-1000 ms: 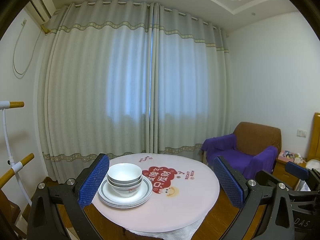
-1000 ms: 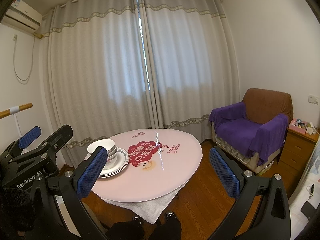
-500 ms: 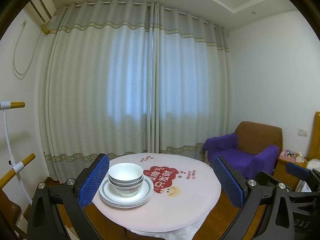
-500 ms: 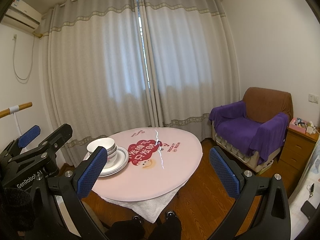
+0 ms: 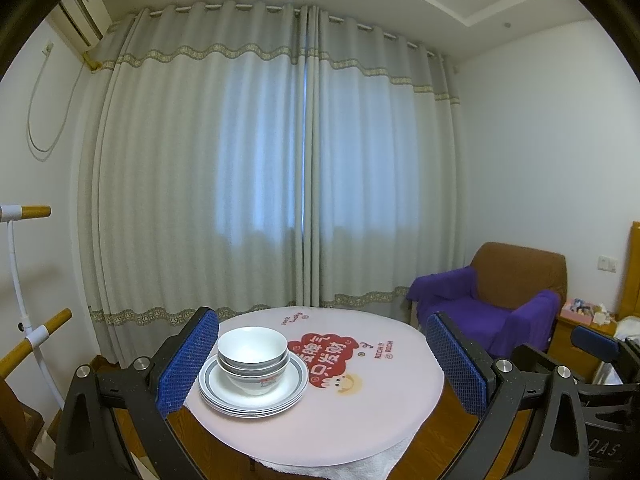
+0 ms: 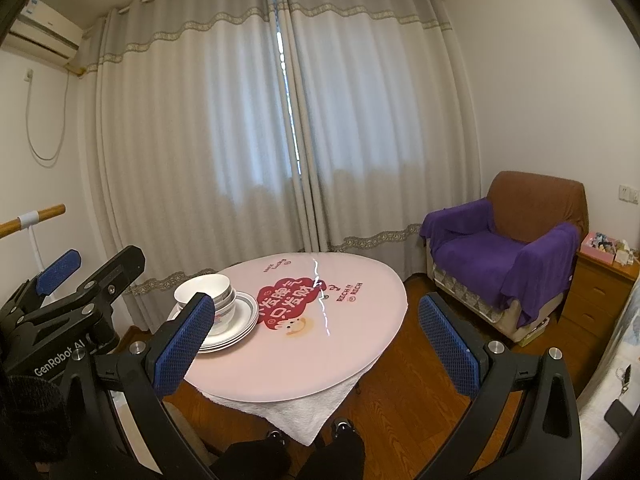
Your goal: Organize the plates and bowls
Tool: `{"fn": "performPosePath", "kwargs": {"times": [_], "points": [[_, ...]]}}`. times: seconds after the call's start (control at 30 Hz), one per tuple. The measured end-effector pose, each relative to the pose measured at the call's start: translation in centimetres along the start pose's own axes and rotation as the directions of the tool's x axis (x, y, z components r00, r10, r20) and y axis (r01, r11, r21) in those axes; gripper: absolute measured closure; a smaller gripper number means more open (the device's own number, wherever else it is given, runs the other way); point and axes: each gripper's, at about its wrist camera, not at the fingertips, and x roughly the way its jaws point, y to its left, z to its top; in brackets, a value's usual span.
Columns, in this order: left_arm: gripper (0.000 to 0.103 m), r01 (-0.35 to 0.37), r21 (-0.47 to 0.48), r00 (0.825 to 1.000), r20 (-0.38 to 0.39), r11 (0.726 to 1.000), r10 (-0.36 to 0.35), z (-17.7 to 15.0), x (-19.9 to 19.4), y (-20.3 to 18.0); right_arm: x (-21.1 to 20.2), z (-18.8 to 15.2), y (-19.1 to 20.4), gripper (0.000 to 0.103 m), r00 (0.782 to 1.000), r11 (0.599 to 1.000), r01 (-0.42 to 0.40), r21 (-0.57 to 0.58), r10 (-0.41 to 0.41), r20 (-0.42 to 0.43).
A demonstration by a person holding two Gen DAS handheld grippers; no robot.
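A stack of white bowls (image 5: 253,354) sits nested on a stack of grey-rimmed white plates (image 5: 280,396) at the left side of a round pink table (image 5: 360,420). The same bowls (image 6: 208,292) and plates (image 6: 240,320) show in the right wrist view, on the table's (image 6: 304,364) left part. My left gripper (image 5: 322,364) is open, held back from the table with nothing between its blue pads. My right gripper (image 6: 314,340) is open too, empty, and well short of the dishes. The left gripper's body (image 6: 72,300) appears at the left of the right wrist view.
A brown armchair with a purple throw (image 6: 512,264) stands to the right, beside a wooden drawer unit (image 6: 600,292). Grey curtains (image 5: 280,180) hang behind the table. A white cloth (image 6: 304,412) hangs under the table edge. A white stand with wooden handles (image 5: 24,320) is at the left. Wooden floor surrounds the table.
The left wrist view has tilted or drifted slightly, so the table and dishes sit a little higher and to the right. The right gripper has barely moved. Both stay open.
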Motion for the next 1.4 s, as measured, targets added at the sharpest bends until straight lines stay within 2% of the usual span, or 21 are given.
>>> {"fn": "performPosePath", "kwargs": {"times": [1.4], "points": [[0.001, -0.011, 0.01, 1.0, 0.004, 1.0, 0.011, 0.01, -0.2, 0.18, 0.15, 0.01, -0.02, 0.0, 1.0, 1.0, -0.001, 0.006, 0.001, -0.006]]}}
